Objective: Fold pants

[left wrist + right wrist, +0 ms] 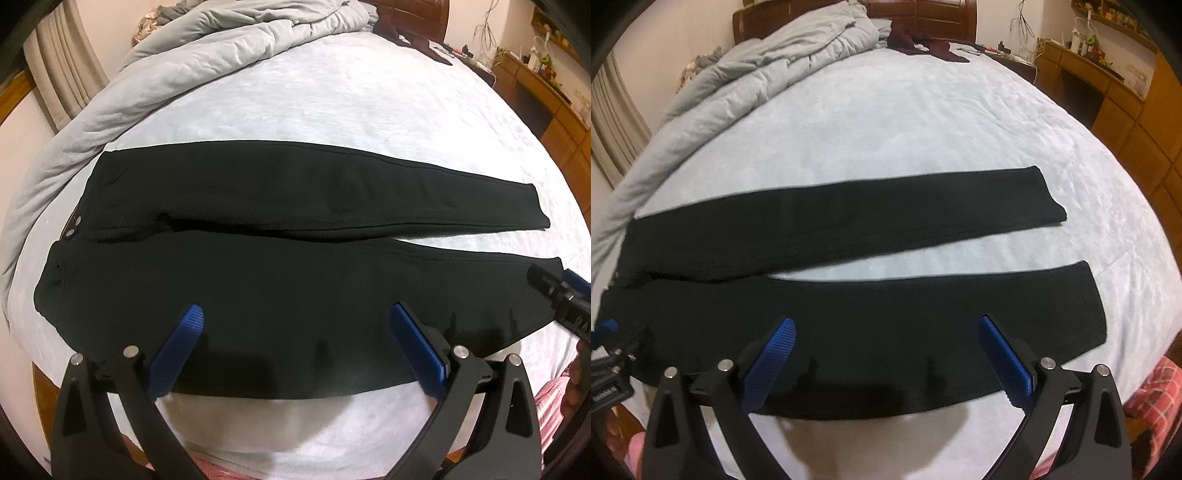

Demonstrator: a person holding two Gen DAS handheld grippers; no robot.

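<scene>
Bed [332, 103] fills both views, pale blue-white sheet, I see no containers on it. Grey duvet [177, 70] bunched along the upper left of the frame, wooden headboard [923, 18] at top, dark maroon garment [923, 46] lying in front of it. Wooden desk [1108, 81] with clutter upper right, beige curtain [62, 74] at left edge.

Black pants [277, 258] flat on the sheet across mid frame, long axis left to right, waistband with metal snaps at left, cuffs at right, legs split in a narrow V showing sheet between.

My left gripper [295, 314] hovers over the near leg's lower edge, blue pads spread wide, nothing held. My right gripper [886, 326] same, wide apart, empty, over the near leg toward the cuff end
</scene>
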